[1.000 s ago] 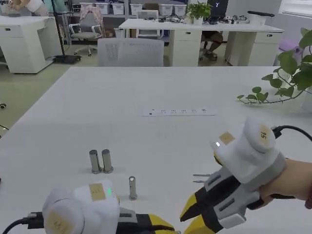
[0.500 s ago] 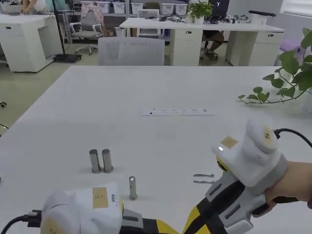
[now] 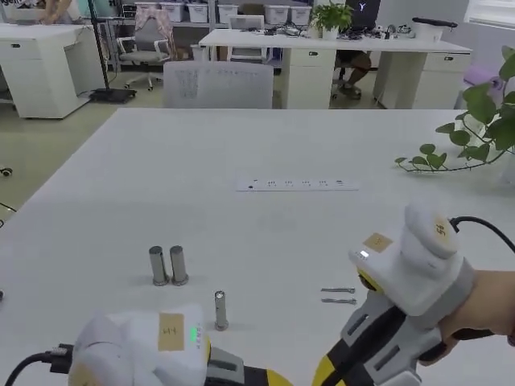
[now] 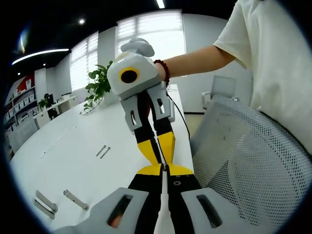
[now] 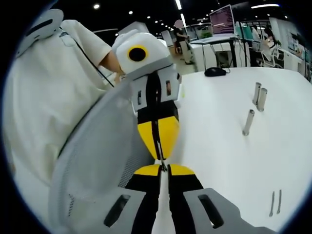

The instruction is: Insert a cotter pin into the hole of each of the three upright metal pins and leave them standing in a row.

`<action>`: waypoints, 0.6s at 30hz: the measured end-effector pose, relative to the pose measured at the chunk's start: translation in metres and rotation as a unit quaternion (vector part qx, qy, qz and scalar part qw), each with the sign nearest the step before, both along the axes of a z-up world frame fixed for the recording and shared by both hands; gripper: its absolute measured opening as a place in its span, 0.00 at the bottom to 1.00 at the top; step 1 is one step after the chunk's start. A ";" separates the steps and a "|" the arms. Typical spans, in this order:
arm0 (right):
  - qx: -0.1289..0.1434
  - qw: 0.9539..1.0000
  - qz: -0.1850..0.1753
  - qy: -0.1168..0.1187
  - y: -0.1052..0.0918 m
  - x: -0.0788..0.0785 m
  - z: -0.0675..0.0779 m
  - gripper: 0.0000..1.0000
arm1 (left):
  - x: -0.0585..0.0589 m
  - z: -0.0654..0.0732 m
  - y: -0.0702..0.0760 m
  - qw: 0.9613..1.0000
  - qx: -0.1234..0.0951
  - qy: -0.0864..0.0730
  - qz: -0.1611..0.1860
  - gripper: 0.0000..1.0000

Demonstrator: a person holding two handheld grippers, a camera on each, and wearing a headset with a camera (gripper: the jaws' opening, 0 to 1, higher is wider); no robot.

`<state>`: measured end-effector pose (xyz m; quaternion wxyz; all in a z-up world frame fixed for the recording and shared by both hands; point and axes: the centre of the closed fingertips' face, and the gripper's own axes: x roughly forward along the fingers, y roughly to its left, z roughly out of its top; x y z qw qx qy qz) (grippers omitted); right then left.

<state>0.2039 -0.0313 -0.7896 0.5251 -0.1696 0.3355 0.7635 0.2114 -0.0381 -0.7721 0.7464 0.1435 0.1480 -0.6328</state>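
Observation:
Two upright metal pins (image 3: 168, 266) stand side by side on the white table (image 3: 265, 145), and a third metal pin (image 3: 220, 310) stands apart to their right. Two cotter pins (image 3: 338, 295) lie flat further right. Low at the near edge, my left gripper (image 4: 165, 171) and my right gripper (image 5: 164, 170) point at each other, tip to tip. Both pairs of yellow jaws are closed together. Where the tips meet I cannot tell whether anything thin is pinched. The three pins (image 5: 257, 103) and the cotter pins (image 5: 275, 203) also lie beyond the tips in the right gripper view.
A grey mesh chair back (image 4: 253, 161) sits close beside the grippers at the table's near edge. A strip of sockets (image 3: 298, 185) is set in the table's middle. A leafy plant (image 3: 475, 129) reaches in at the far right.
The right gripper has sunk lower, so its yellow jaws have dropped below the head view's bottom edge. The left gripper's housing has barely shifted. The pins and cotter pins have not moved.

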 end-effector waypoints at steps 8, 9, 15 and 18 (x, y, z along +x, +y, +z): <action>0.004 1.000 0.000 -0.005 0.001 0.001 0.001 0.06 | 0.001 0.001 0.001 1.000 -0.003 0.001 0.002 0.00; 0.004 1.000 0.000 -0.008 0.001 0.002 0.001 0.06 | 0.001 0.001 0.001 1.000 -0.002 0.001 0.003 0.00; 0.007 1.000 -0.008 -0.026 0.003 0.007 0.000 0.06 | 0.006 0.001 0.003 1.000 -0.005 0.006 0.020 0.00; 0.007 0.999 -0.015 -0.037 0.004 0.010 0.000 0.05 | 0.009 0.001 0.005 0.999 -0.008 0.011 0.033 0.00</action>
